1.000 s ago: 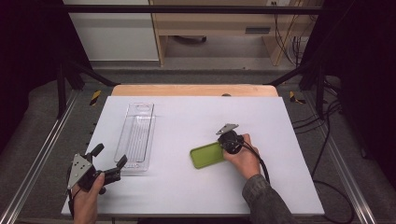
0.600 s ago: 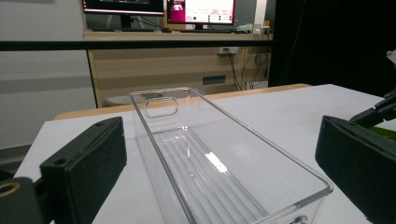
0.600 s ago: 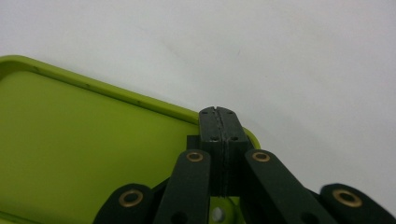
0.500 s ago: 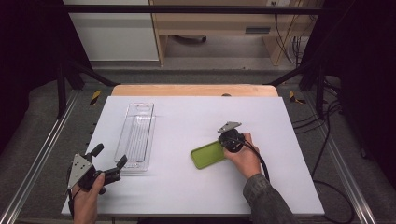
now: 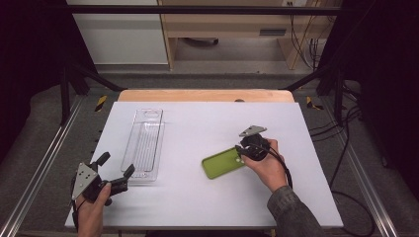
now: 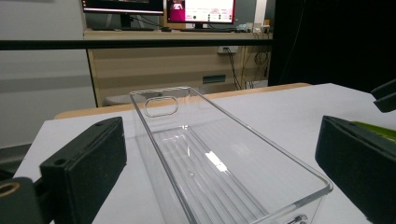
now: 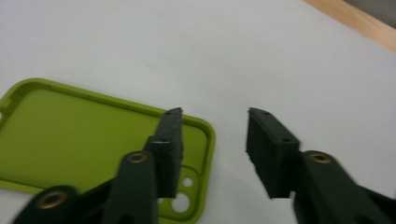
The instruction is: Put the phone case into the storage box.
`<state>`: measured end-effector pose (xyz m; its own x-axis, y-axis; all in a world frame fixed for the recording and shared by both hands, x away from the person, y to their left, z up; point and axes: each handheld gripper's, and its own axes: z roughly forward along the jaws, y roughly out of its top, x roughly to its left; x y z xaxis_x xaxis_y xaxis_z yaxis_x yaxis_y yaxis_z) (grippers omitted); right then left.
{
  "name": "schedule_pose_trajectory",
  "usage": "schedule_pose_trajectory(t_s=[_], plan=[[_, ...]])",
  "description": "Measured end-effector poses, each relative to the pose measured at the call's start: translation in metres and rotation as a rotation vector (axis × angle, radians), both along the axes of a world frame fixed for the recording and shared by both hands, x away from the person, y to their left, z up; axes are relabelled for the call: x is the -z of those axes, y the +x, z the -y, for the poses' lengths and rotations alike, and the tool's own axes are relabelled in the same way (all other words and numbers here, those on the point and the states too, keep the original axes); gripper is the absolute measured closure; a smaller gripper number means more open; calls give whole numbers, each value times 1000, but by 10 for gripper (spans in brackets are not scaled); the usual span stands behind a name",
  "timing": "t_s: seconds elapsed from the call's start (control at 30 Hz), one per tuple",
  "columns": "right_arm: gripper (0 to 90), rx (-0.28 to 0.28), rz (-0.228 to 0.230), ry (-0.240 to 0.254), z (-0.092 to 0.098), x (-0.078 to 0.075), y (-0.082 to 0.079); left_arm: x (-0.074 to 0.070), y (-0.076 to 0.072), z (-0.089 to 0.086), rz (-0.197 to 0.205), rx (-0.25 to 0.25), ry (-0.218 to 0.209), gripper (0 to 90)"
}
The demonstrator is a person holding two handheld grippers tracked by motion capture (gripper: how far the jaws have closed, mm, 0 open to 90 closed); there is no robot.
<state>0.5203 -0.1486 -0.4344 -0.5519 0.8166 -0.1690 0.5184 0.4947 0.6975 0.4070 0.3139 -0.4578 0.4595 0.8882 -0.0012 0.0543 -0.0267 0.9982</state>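
The left tongs (image 5: pixel 114 174) stand wide, empty, with the clear bin (image 5: pixel 144 144) just ahead of them. The right tongs (image 7: pixel 212 140), jaws just opened partway and holding nothing, hover over the green phone case (image 7: pixel 84 135), which lies flat on the surface (image 5: pixel 197 197). Judging by this, the case is not yet in the bin.

My right gripper (image 7: pixel 214 140) has just been opening, jaws apart over the green phone case's (image 7: pixel 70 135) rim, nothing between them.

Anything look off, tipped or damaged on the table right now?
Nothing stands out. The green silicone phone case lies flat, open side up, on the white table; the clear plastic bin stands upright and empty.
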Motion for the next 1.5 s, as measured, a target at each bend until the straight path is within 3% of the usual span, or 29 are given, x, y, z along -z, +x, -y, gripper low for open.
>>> schedule_pose_trajectory(t_s=[0.23, 0.5, 1.17, 1.3, 1.4, 1.47, 1.5], plan=[[289, 48, -23, 8, 6, -2, 0, 0, 0, 0, -2, 2, 0, 17], [139, 71, -82, 24, 8, 0, 1, 0, 0, 0, -2, 1, 0, 17], [69, 94, -233, 81, 12, 12, 1, 0, 0, 0, -3, 3, -1, 17], [70, 104, -263, 69, 10, 17, 1, 0, 0, 1, -3, 3, 0, 17], [99, 100, -276, 74, 10, 18, 3, 0, 0, 1, -3, 3, -1, 17], [186, 103, -290, 80, 10, 19, 4, 0, 0, 1, -3, 3, 1, 17], [186, 103, -290, 80, 10, 19, 4, 0, 0, 0, -3, 3, 0, 17]])
